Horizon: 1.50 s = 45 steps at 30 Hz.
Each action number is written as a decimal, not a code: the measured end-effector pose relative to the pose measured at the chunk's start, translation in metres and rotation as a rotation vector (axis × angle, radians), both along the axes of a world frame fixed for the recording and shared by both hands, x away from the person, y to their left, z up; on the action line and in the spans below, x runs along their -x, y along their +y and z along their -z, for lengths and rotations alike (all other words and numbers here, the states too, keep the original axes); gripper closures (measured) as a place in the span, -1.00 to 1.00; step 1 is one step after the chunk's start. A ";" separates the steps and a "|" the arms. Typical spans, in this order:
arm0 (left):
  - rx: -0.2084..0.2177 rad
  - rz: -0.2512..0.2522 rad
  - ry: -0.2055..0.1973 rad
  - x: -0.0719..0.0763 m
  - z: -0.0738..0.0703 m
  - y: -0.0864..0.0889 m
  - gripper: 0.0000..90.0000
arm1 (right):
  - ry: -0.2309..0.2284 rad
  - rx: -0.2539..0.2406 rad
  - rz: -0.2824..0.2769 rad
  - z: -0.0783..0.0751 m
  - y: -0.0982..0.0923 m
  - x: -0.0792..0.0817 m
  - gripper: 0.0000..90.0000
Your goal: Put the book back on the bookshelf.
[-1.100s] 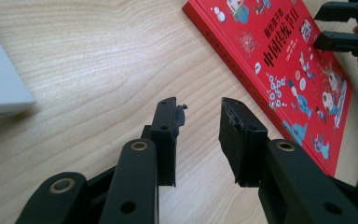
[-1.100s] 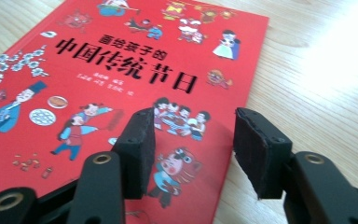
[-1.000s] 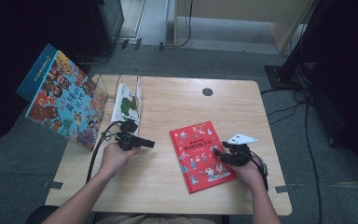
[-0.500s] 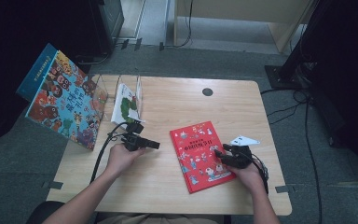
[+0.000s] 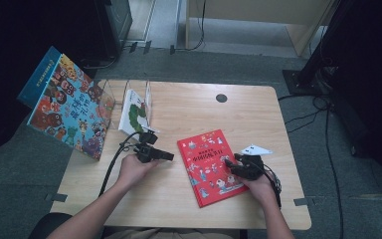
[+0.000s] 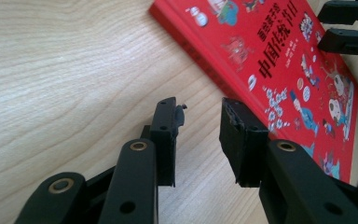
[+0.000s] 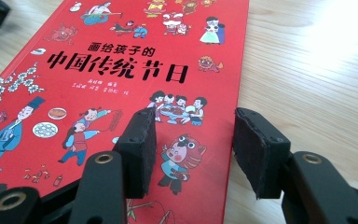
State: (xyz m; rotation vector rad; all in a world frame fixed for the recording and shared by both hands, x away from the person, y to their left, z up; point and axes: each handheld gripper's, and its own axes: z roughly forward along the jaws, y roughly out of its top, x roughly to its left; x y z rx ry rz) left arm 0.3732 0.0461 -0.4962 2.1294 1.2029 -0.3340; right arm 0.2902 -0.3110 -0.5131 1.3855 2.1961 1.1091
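The flat red hardcover picture book (image 5: 210, 167) lies on the worktop between both hands: right gripper (image 7: 191, 149) straddles its near-right edge, fingers released, left gripper (image 6: 198, 140) released beside its spine.

I see a red picture book (image 5: 210, 167) lying flat and closed on the wooden worktop (image 5: 194, 112), front cover up. The cover is bright red, with a line of large black Chinese characters, a smaller line above it, and many small cartoon figures of children, food, flowers and animals scattered around. It is a hardback. From above it sits right of the worktop's middle, turned at a slant, its lower corner near the worktop's front edge.
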 end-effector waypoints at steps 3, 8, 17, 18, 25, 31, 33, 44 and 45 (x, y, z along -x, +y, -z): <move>-0.016 0.009 -0.003 0.001 0.002 -0.002 0.50 | -0.002 0.003 -0.023 0.000 0.006 0.000 0.11; -0.014 0.012 -0.007 0.003 0.004 -0.003 0.51 | -0.002 0.001 -0.037 0.000 0.011 -0.001 0.11; 0.001 -0.012 -0.018 0.007 0.005 -0.006 0.52 | -0.006 0.000 -0.062 0.000 0.019 -0.001 0.11; 0.002 -0.016 -0.019 0.006 0.005 -0.005 0.52 | -0.009 0.004 -0.067 0.000 0.021 -0.001 0.11; 0.026 -0.042 -0.006 0.003 0.007 -0.002 0.56 | -0.009 0.004 -0.075 0.000 0.023 -0.002 0.10; 0.045 -0.064 -0.014 -0.003 0.009 0.000 0.56 | -0.013 0.013 -0.081 0.000 0.027 -0.003 0.08; 0.055 -0.077 -0.017 -0.004 0.010 0.000 0.55 | -0.017 0.013 -0.077 0.000 0.029 -0.004 0.07; 0.052 -0.086 -0.023 -0.012 0.009 0.001 0.53 | -0.026 0.020 -0.066 0.000 0.036 -0.007 0.08; 0.054 -0.091 -0.021 -0.012 0.010 0.002 0.53 | -0.029 0.024 -0.070 0.000 0.036 -0.008 0.08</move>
